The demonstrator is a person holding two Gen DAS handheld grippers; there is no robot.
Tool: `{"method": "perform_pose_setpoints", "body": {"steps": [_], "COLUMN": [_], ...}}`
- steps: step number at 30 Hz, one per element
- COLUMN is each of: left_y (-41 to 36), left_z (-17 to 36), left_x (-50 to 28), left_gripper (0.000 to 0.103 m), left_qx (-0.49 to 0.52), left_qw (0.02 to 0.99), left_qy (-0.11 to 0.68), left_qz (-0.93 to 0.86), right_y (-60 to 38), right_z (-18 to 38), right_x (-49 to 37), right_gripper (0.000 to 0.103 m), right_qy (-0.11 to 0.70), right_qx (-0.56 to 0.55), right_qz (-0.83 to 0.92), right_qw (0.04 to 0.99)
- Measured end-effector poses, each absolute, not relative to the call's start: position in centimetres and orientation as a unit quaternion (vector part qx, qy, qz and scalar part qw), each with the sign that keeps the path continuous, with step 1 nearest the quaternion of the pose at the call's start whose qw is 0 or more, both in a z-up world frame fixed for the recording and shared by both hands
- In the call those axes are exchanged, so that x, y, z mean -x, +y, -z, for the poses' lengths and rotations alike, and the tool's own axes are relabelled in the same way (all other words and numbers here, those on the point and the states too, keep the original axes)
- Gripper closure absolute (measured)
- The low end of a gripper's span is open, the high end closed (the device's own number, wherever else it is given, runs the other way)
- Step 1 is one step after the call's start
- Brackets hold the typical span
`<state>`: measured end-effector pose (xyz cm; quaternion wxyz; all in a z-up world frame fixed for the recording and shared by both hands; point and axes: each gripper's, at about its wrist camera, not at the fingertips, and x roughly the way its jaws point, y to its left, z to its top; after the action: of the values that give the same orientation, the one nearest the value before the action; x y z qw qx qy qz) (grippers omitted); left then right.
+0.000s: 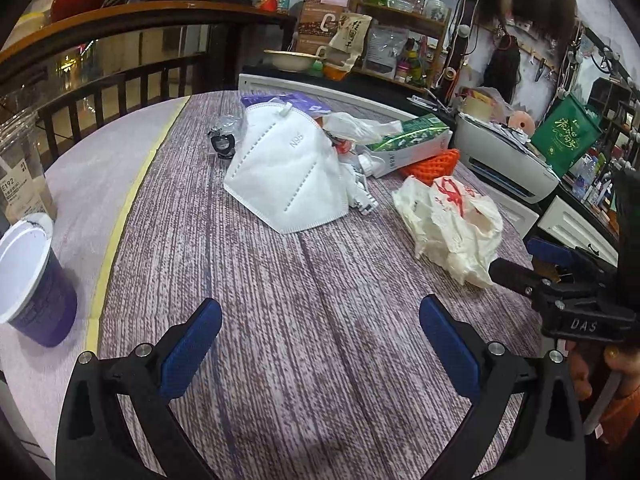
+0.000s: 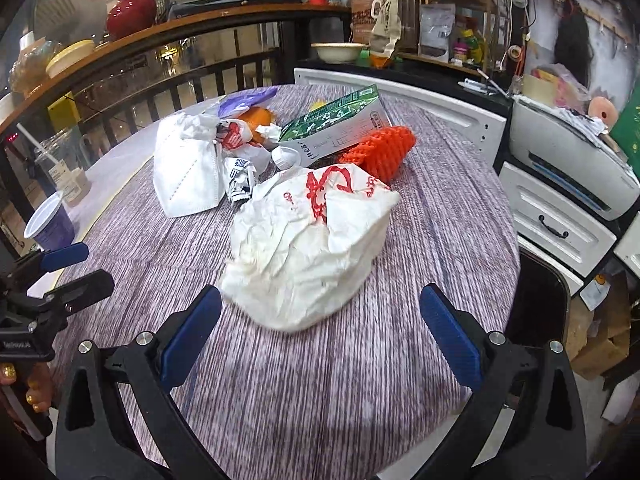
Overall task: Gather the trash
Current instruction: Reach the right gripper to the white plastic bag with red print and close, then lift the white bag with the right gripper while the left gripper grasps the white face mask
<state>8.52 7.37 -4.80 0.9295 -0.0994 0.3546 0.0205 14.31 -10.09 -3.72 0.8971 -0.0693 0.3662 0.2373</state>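
At the far left of the round surface [image 1: 320, 320], which is covered in a purple-grey streaked cloth, stands a purple paper cup with a white inside [image 1: 34, 280], and just behind it a clear plastic drink cup with a label [image 1: 22, 168]. Both sit on the paler strip beyond a yellow tape line [image 1: 120, 232].

The left gripper [image 1: 320, 344] hovers low over bare cloth with its blue-padded fingers [image 1: 192, 352] spread wide and nothing between them.

Further along, toward the middle of the surface, the trash lies in a loose heap: a small black and clear plastic piece [image 1: 224, 136], then a white folded N95 face mask [image 1: 288, 168] leaning over crumpled white wrappers [image 1: 360, 192]. Behind the mask is a purple plastic packet [image 1: 280, 102]. Next comes a green and white cardboard carton [image 1: 412, 140] lying on its side, with an orange foam fruit net [image 1: 434, 164] touching its near edge.

Nearer the front right lies a crumpled white plastic bag with red print [image 2: 312, 248], apart from the mask. The right gripper [image 2: 320, 336] is just in front of this bag, its blue-padded fingers [image 2: 450, 336] wide apart and holding nothing; the left finger's tip is close to the bag's edge.

Off the surface's right rim stand a white printer [image 2: 568, 168] and a white drawer cabinet [image 2: 560, 232].
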Motion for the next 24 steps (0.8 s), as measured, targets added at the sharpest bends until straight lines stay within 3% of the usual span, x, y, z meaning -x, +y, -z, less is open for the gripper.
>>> {"method": "perform_pose_setpoints", "body": {"steps": [4,13,14,15,24], "left_y": [8.3,9.5,9.4,9.4,9.1], "left_z": [4.6,4.0,4.0,3.9,3.1], "left_x": [-9.6,-11.7,-11.7,-11.9,-12.9], "left_gripper": [0.006,0.006,0.006,0.006,0.006], "left_qx": [0.099,0.092,0.09,0.09,0.107], "left_qw": [0.925,0.919,0.919,0.92,0.922], "left_qy": [0.366,0.383,0.382,0.38,0.371], "left_qz": [-0.025,-0.031,-0.032,-0.032,-0.035], "right_y": [-9.2,-9.2,-9.2,-9.2,-9.5], "right_z": [4.0,5.3,5.1,5.1,5.3], "right_x": [-16.9,-20.0,-19.9,-19.8,-19.3], "right_gripper": [0.009,0.038,0.044,0.066,0.081], "right_qy": [0.39,0.44,0.438,0.433,0.418], "right_qx": [0.067,0.021,0.025,0.029,0.048], "right_qz": [-0.235,-0.261,-0.261,-0.261,-0.277], "right_qw": [0.888,0.859,0.86,0.862,0.864]}}
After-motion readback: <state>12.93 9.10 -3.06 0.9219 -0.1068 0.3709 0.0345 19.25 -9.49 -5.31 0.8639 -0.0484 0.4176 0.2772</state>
